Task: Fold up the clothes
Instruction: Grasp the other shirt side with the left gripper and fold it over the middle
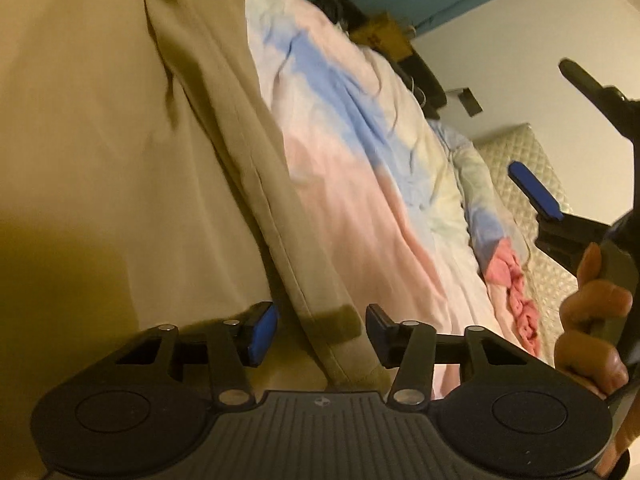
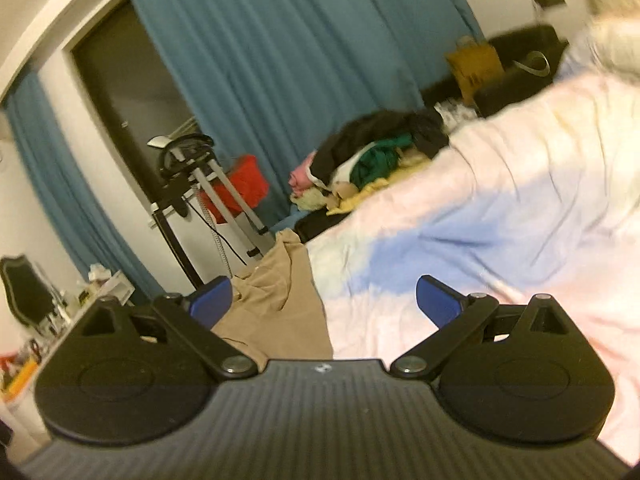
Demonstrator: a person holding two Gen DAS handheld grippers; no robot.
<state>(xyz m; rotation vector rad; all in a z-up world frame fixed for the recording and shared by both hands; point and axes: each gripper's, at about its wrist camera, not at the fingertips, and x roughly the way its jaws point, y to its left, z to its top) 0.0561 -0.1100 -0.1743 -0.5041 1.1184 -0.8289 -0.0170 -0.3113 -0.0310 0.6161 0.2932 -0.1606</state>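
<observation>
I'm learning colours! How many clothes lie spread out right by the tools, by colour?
Tan: 1, the garment
Pastel tie-dye: 1, the top
Total: 2
The far pile is too jumbled to count.

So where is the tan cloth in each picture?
Left wrist view: the tan cloth fills the left half, and its hem runs down between the fingers of the open left tool.
Right wrist view: the tan cloth lies low and left of centre, just past the open right tool.
Shared landmark: the pastel tie-dye garment borders the cloth's right side in both views.
</observation>
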